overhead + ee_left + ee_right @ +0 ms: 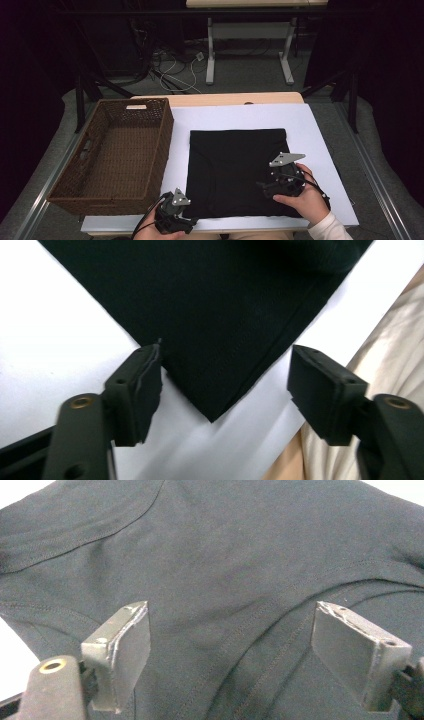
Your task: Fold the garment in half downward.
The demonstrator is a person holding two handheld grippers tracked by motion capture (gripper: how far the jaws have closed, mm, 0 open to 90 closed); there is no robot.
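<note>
High view: a folded black garment (235, 170) lay flat on a white sheet (320, 150) covering the tabletop, occupying the centre to lower centre of the frame. A brown wicker basket (75, 187) stood at the left of the frame, just beside the sheet's left edge. The left gripper (186, 216) sat at the lower centre-left, at the garment's near left corner. The right gripper (265, 186) rested over the garment's lower right portion, held by a hand (305, 200) in a pale sleeve.

Left gripper view: the garment's corner (212, 405) pointed down toward the bottom of the frame and lay between the two fingers (137, 390). The fingers stood apart, one on each side of the corner; the left finger sat at the fabric's edge, the right one clear of it over the white sheet. No grip was evident.

Right gripper view: black fabric with curved seams (225, 565) spread across the frame. The fingers (120, 650) stood wide apart just above the cloth, with nothing pinched between them.
</note>
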